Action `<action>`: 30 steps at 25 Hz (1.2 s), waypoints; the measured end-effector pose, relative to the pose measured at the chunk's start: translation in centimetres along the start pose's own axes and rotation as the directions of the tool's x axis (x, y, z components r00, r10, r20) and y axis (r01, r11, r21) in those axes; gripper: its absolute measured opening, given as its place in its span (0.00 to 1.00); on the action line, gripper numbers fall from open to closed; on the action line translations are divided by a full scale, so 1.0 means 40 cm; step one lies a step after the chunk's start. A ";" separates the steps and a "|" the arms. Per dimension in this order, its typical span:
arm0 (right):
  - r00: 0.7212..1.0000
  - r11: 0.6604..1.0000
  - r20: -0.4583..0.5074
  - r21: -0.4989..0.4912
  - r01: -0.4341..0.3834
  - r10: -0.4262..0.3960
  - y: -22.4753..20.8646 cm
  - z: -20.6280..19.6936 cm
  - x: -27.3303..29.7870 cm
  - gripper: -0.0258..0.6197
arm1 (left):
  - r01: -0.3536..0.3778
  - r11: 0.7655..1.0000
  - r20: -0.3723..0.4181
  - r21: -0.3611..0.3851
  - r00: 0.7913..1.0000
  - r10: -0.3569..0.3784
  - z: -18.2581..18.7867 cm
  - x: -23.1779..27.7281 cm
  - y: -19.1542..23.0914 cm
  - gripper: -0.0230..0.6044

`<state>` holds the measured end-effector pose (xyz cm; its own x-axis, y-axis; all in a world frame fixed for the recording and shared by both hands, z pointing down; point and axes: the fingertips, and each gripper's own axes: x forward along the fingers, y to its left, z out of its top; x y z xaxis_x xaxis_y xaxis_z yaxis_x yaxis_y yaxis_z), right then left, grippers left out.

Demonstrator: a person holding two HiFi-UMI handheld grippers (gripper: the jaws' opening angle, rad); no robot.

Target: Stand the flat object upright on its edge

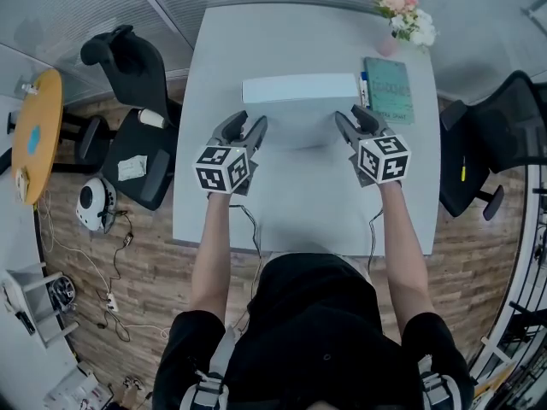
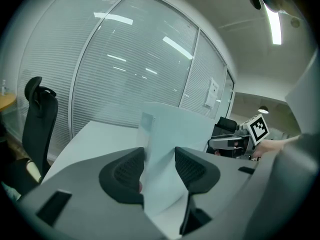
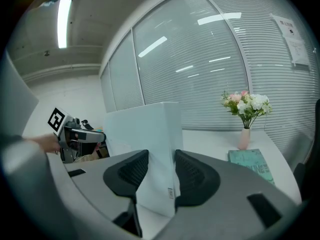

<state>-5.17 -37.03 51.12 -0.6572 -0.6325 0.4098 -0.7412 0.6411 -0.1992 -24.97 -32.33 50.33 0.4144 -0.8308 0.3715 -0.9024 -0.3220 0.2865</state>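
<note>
- Head view is the only one showing the whole white surface [image 1: 299, 195]. It shows the white box [image 1: 299, 88] in the far half, with a teal notebook [image 1: 389, 90] by the box's right end and flowers [image 1: 403, 15] at the far right corner.
- The gripper views show what the head view can't: the box really is up on its edge, broad faces vertical.
- Left gripper [image 1: 250, 120]: jaws wide, clamped on the box's left end.
- Right gripper [image 1: 350, 114]: jaws wide too, pads against both faces of the right end.
- The box's long axis runs parallel to the far edge.
</note>
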 end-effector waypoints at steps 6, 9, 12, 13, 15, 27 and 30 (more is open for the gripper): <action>1.000 1.000 0.005 0.011 -0.010 0.010 0.006 -0.010 -0.010 0.33 | -0.004 1.000 0.000 -0.005 1.000 0.004 -0.011 -0.011 -0.006 0.37; 1.000 1.000 -0.002 0.010 -0.017 0.017 0.008 -0.014 -0.021 0.33 | -0.014 1.000 -0.007 -0.003 1.000 0.014 -0.018 -0.019 -0.016 0.37; 1.000 1.000 -0.007 0.005 -0.021 0.021 0.013 -0.023 -0.032 0.33 | -0.014 1.000 -0.011 0.007 1.000 0.014 -0.028 -0.030 -0.027 0.37; 1.000 1.000 -0.008 0.004 -0.023 0.023 0.015 -0.025 -0.035 0.33 | -0.014 1.000 -0.011 0.010 1.000 0.014 -0.030 -0.032 -0.030 0.37; 1.000 1.000 -0.012 -0.002 -0.025 0.025 0.016 -0.028 -0.040 0.33 | -0.016 1.000 -0.013 0.015 1.000 0.016 -0.034 -0.035 -0.034 0.37; 0.999 1.000 -0.015 0.004 -0.031 0.031 0.025 -0.038 -0.063 0.33 | -0.042 0.998 -0.046 0.044 0.998 0.044 -0.051 -0.059 -0.054 0.37; 0.999 0.999 0.003 0.016 -0.034 0.034 0.025 -0.030 -0.076 0.33 | -0.056 0.997 -0.056 0.047 0.997 0.058 -0.057 -0.067 -0.059 0.37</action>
<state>-3.76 -33.95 50.77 -0.6822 -0.6120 0.4000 -0.7207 0.6551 -0.2270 -23.68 -28.30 50.67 0.3671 -0.8214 0.4365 -0.9286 -0.2964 0.2232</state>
